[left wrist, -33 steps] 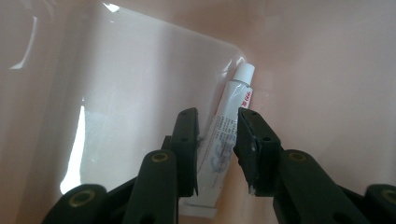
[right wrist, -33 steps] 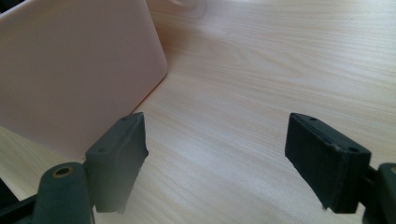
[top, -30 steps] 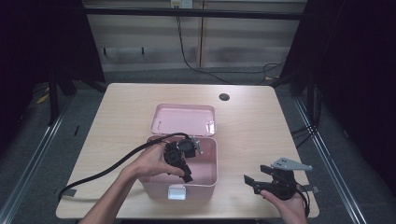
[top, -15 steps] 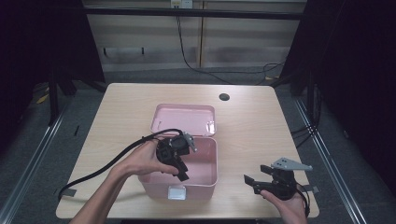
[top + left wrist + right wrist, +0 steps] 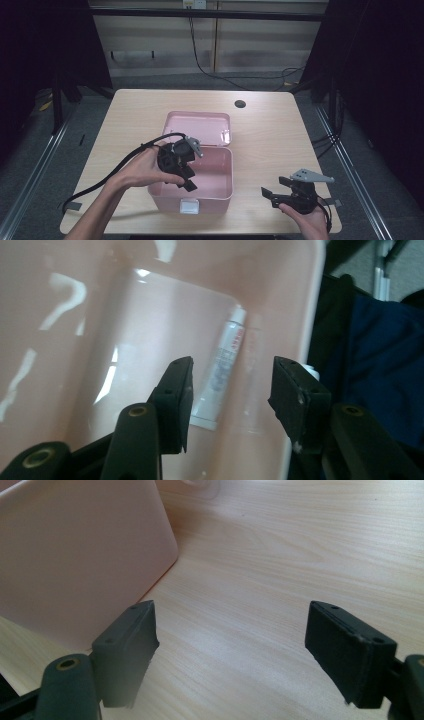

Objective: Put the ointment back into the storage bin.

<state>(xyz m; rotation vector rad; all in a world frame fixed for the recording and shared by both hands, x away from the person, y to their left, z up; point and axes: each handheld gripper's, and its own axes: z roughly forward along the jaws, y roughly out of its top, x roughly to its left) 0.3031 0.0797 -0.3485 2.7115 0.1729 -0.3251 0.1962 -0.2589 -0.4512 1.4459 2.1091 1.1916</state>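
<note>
tube dropped in the pink box

left gripper (image 5: 186, 181) hangs over the box (image 5: 222, 192), jaws just opening, empty; the tube (image 5: 222, 371) lies below, lengthwise along its near wall.

Left tongs (image 5: 186, 176) just opening, empty, right tongs (image 5: 272, 196) spread wide

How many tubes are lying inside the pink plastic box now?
1. One white tube lies on the floor of the pink plastic box, along one side wall, seen between the open jaws of the left gripper. Parts of the floor are hidden, so more could be there.
</note>
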